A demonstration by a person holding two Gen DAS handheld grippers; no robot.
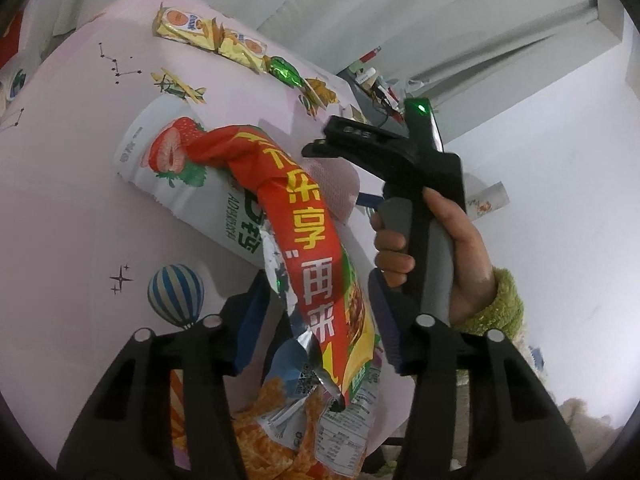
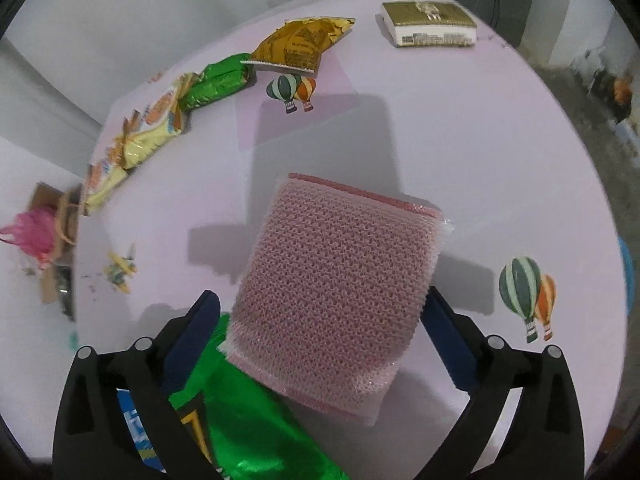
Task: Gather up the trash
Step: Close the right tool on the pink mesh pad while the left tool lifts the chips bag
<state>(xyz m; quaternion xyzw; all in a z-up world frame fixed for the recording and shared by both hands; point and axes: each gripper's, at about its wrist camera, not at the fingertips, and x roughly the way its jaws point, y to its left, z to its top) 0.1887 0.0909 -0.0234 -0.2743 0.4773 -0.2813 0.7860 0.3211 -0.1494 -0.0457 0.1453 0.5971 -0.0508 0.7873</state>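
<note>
Pink tablecloth (image 2: pixel 460 128): covers the whole table, printed with hot-air balloons, small planes and star lines; serves as the landmark below.
White strawberry bag (image 1: pixel 176 160): flat on the tablecloth, mid-table in the left wrist view, partly under the red wrapper.
Red snack wrapper (image 1: pixel 308 240): crumpled and torn, rising from between the left fingers and arching over the strawberry bag, off the tablecloth for most of its length.
Pink mesh sponge (image 2: pixel 336 288): square, lying between the right fingers above the tablecloth's middle, near corner overlapping a green foil bag (image 2: pixel 256 432).
Left gripper (image 1: pixel 316 320): partly closed, blue pads pressing the red wrapper from both sides.
Right gripper (image 2: pixel 324 336): spread wide, pointing steeply down at the tablecloth; sponge between the pads, right pad at its edge, left pad apart from it; firm grip not readable.
Right hand (image 1: pixel 452 256): wrapped round the grey handle, green fuzzy cuff at the wrist.
Gold box (image 2: pixel 428 24): at the far edge of the tablecloth.
Yellow wrappers (image 2: pixel 136 136): strung along the far left edge of the tablecloth, next to a green wrapper (image 2: pixel 216 84) and a gold packet (image 2: pixel 300 44).
</note>
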